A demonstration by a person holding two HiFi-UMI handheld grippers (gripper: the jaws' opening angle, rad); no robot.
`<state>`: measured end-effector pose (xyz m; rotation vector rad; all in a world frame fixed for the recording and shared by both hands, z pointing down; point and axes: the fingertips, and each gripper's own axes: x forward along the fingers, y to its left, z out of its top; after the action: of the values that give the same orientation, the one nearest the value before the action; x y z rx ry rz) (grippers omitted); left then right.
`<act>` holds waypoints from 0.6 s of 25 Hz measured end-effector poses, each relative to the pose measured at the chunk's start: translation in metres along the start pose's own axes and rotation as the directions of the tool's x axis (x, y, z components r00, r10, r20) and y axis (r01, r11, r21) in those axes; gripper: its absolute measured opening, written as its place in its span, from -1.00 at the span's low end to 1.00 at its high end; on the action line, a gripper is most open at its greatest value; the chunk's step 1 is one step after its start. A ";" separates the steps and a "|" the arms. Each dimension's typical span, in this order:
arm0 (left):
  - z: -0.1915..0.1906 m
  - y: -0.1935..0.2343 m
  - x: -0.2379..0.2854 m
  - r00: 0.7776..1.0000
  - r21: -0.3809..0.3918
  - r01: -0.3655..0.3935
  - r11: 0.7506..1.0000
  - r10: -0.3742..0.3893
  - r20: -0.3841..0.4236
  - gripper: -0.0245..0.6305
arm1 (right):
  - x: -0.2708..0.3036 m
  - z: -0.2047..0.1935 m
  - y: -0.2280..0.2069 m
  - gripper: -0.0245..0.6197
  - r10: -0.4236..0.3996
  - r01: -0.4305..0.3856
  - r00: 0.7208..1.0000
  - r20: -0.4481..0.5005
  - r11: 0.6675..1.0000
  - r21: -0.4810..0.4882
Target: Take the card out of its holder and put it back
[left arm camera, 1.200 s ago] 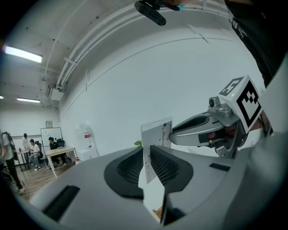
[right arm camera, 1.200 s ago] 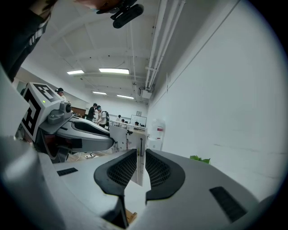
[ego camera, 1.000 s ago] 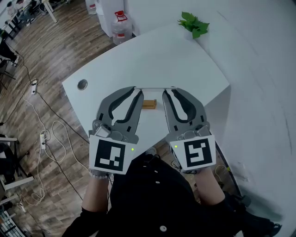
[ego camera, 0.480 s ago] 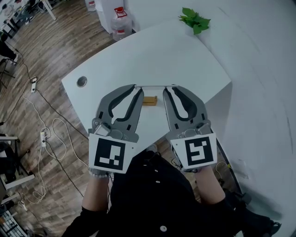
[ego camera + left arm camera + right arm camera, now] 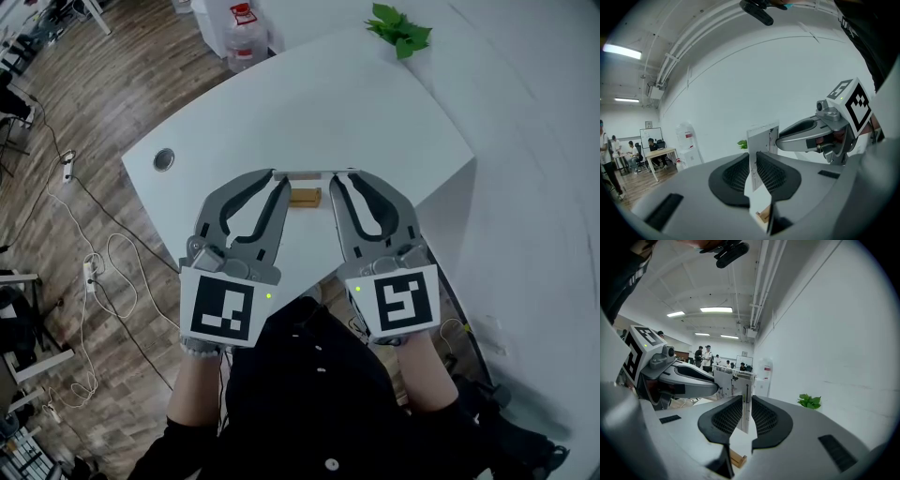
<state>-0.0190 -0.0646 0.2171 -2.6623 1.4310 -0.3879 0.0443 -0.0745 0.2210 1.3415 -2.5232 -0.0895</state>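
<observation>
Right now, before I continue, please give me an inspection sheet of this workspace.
Surface: white curved table, round grommet hole.
Job's things: white printed card held above small wooden holder.
Clutter: green leafy plant at far edge.
Grippers: left gripper and right gripper each pinch one card end.
Cables: white cables on wooden floor.
Surroundings: water bottle, white wall, people far off.

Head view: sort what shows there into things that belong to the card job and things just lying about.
Belongs to the job:
- card
- wooden holder on the table, just below the card
- left tongs and right tongs, each shut on one end of the card

Just lying about:
- plant
- water jug
- floor cables
- grommet
</observation>
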 end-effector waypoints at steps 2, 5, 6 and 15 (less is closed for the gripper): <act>-0.005 -0.001 0.001 1.000 -0.006 0.006 1.000 -0.006 -0.007 -0.74 | 0.000 -0.005 0.001 -0.64 0.000 0.000 1.000 -0.009 1.000 0.005; -0.012 -0.003 0.005 1.000 -0.010 0.012 1.000 -0.012 -0.018 -0.74 | 0.002 -0.014 -0.002 -0.65 -0.010 0.010 1.000 -0.019 1.000 0.013; -0.014 -0.003 0.007 1.000 -0.011 0.014 1.000 -0.014 -0.022 -0.75 | 0.004 -0.016 -0.003 -0.65 -0.013 0.013 1.000 -0.020 1.000 0.016; -0.037 0.002 0.018 0.998 -0.032 0.027 0.999 -0.028 -0.049 -0.75 | 0.019 -0.036 -0.001 -0.65 -0.004 0.006 0.999 -0.045 0.999 0.037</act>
<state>-0.0209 -0.0792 0.2560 -2.7185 1.4266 -0.4406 0.0450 -0.0884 0.2598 1.3486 -2.4957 -0.0131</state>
